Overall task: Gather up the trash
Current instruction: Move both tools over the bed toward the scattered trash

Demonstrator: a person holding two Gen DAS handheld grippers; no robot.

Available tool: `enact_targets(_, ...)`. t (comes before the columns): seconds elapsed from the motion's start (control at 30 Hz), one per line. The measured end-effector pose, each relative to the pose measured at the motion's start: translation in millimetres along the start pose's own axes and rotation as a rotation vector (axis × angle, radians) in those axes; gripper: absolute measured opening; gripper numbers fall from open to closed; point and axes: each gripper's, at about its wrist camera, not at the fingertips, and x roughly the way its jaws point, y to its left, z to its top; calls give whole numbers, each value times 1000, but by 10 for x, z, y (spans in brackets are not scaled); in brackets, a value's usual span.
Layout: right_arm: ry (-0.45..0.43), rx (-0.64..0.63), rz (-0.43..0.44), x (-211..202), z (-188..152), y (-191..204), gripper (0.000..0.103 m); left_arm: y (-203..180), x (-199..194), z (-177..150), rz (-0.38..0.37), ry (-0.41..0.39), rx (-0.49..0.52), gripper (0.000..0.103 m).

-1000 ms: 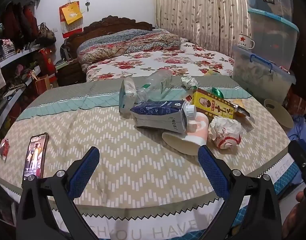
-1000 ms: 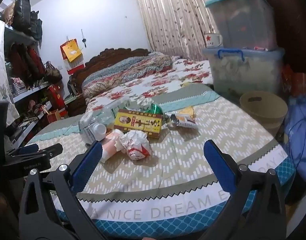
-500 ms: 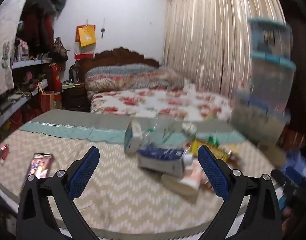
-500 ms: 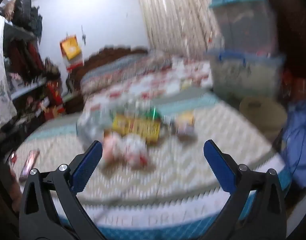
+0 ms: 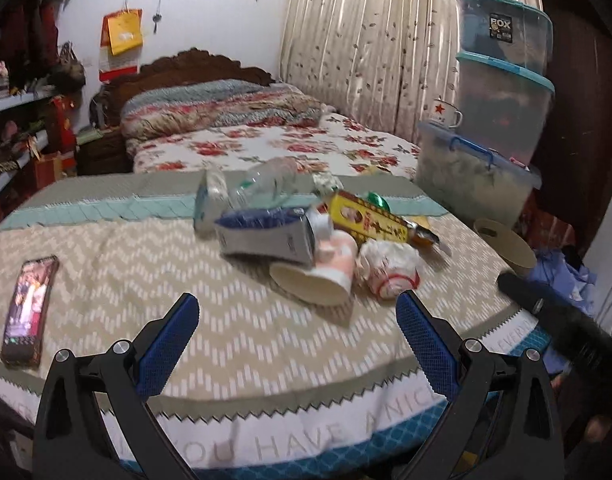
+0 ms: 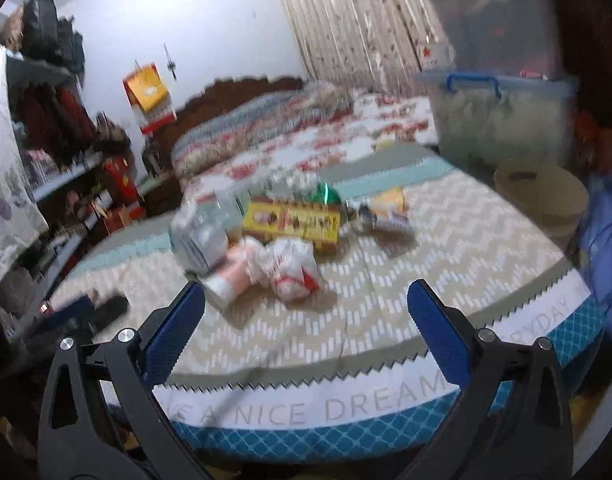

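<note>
**Left wrist view: both grippers spread wide over a heap of trash**

Left wrist view shows the left gripper [image 5: 297, 328] with its blue-padded fingers [image 5: 167, 346] spread apart and holding nothing, hovering over the near edge of a table [image 5: 233, 364] covered in a zigzag cloth. Ahead of the fingers, closer to the right one, lies the trash pile: a paper cup [image 5: 320, 274] on its side with its mouth toward the camera, a blue and white carton [image 5: 265, 234] resting on top of it, and a crumpled white wrapper [image 5: 388, 268] touching the cup on the right. Beyond them lie a clear plastic bottle [image 5: 261, 184] and a yellow box [image 5: 368, 220]. A phone [image 5: 27, 310] lies well off to the left of the left finger.

The right wrist view is blurred. The right gripper [image 6: 306, 320] is likewise released and empty, its fingers wide apart above the table edge. The wrapper [image 6: 291, 266] and cup [image 6: 233, 276] lie just ahead, between the fingers and nearer the left one, with the yellow box [image 6: 291, 224] behind. A tan basket [image 6: 542, 196] stands off the table's far right side.
</note>
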Motion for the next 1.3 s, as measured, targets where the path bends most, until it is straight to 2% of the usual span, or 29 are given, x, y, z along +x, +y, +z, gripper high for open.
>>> enact_targets(0.07,-27,-6,35,-53,-14,31,100,22,-8,-28,-15,4,-10,94)
enact_targets(0.13,-19,-19,64,-34,-34,74,100,44,-4,-50,-35,14,-17,94)
enact_targets(0.23,-16,-34,53,-34,-38,118,100,16,-25,-24,-22,2,-4,94)
enact_targets(0.43,13,-54,35,26,-37,138,100,144,-56,195,103,-62,-9,94)
enact_targets(0.6,2,-41,19,31,-12,86,100,210,-14,485,197,-91,42,94)
enact_targets(0.7,-3,-42,13,29,-1,79,100,250,-7,549,205,-87,21,94)
enact_targets(0.83,-19,-49,3,9,18,73,100,227,36,469,190,-53,8,94)
enact_targets(1.03,3,-70,9,59,23,85,80,153,96,344,180,-16,10,94)
enact_targets(1.1,10,-73,18,75,12,79,71,140,93,322,178,-18,11,94)
enact_targets(1.3,6,-74,17,79,10,73,70,102,112,283,166,-4,18,94)
